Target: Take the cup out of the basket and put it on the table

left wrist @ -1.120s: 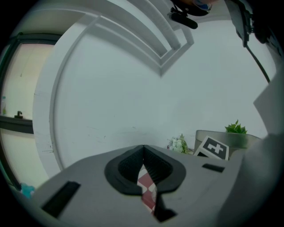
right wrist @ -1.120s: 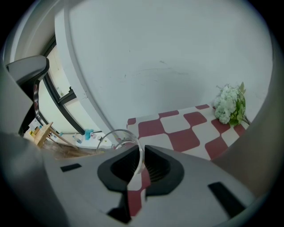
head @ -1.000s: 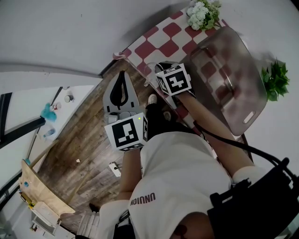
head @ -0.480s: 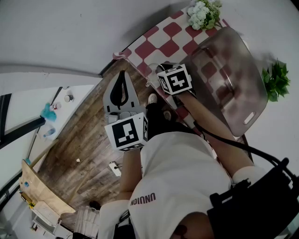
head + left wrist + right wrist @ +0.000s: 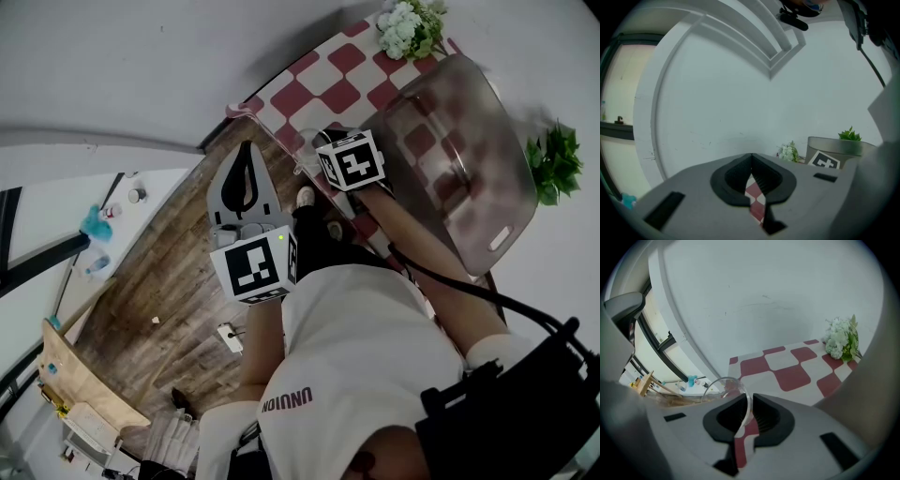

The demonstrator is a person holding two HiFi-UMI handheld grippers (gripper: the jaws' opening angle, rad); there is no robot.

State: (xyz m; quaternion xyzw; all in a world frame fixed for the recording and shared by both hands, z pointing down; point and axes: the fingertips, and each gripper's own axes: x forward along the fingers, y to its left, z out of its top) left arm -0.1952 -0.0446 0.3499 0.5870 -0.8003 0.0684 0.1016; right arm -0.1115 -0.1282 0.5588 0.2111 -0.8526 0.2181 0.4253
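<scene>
The right gripper (image 5: 749,398) has its jaws pinched on the thin wall of a clear glass cup (image 5: 723,386). It holds the cup out of the basket, at the near left corner of the red-and-white checked table (image 5: 323,89). From here I cannot tell whether the cup's base touches the table. The smoky grey see-through plastic basket (image 5: 469,178) sits on the right half of the table. A bunch of white flowers (image 5: 406,26) stands at the table's far end, and a green leafy plant (image 5: 553,161) is off its right side. The left gripper (image 5: 751,161) hangs off the table's near edge over the wooden floor (image 5: 159,281), its jaws pressed together on nothing.
</scene>
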